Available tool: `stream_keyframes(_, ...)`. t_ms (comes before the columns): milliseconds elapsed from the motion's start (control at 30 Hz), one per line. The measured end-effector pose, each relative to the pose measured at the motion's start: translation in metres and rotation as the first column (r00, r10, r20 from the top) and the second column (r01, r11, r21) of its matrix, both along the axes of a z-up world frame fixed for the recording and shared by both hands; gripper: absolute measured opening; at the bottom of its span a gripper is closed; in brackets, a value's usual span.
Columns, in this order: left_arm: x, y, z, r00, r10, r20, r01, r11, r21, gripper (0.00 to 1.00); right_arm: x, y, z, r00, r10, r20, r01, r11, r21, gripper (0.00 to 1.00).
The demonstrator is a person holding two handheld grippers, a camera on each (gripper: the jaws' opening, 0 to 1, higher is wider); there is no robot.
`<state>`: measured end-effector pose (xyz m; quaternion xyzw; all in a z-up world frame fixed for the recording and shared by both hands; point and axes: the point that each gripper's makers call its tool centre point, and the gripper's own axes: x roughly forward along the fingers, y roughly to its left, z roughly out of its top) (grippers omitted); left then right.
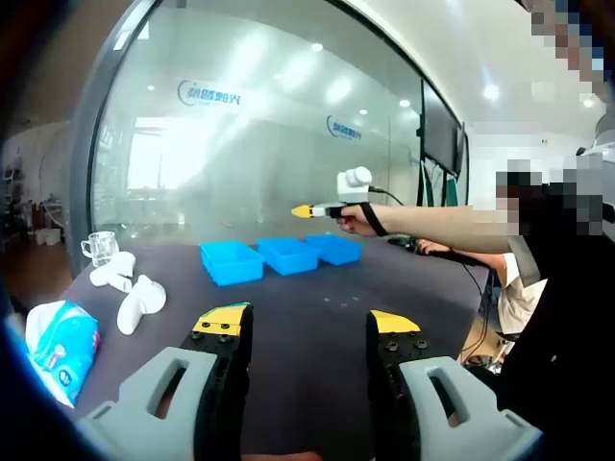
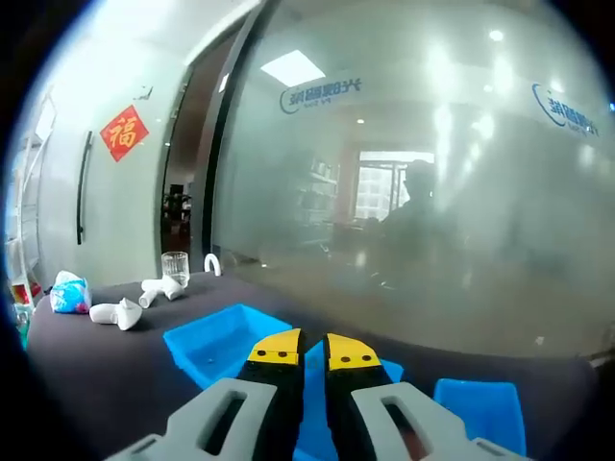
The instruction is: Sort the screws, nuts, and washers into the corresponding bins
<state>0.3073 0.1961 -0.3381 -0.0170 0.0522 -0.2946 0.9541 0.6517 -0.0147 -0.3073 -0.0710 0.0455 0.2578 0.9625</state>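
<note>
Left to right on the dark table: tissue pack at the left edge, white pipe fittings, a glass toward the far left corner. Then three blue bins in a row along the far side, the row running left-right.

Left hand-held gripper: jaws wide apart, nothing between them, well short of the bins. Right hand-held gripper: jaws nearly closed, slim gap, holding nothing that I can see, hovering just over the bins, so it's the nearer one.

Can't pick out screws, nuts or washers; too small.

Writing: red diamond sign with one Chinese character; blue glass-wall logo, not legible.
</note>
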Motion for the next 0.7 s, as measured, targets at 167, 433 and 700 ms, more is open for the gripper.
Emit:
stream_keyframes(167, -0.001, 0.0, 0.0, 1.0, -0.001, 0.001, 0.001, 1.0, 0.002, 0.47, -0.001, -0.001, -0.001, 1.0, -0.002, 0.005, 0.002, 1.0, -0.005, 0.26)
stream_keyframes(433, -0.001, 0.0, 0.0, 1.0, 0.001, -0.001, -0.001, 1.0, 0.001, 0.47, -0.005, -0.005, -0.005, 1.0, 0.006, -0.003, -0.006, 1.0, -0.007, 0.31)
stream_keyframes(700, -0.001, 0.002, 0.0, 1.0, 0.003, 0.001, -0.003, 1.0, 0.0, 0.47, -0.037, -0.005, -0.012, 0.997, 0.083, 0.003, -0.083, 0.995, -0.063, 0.31)
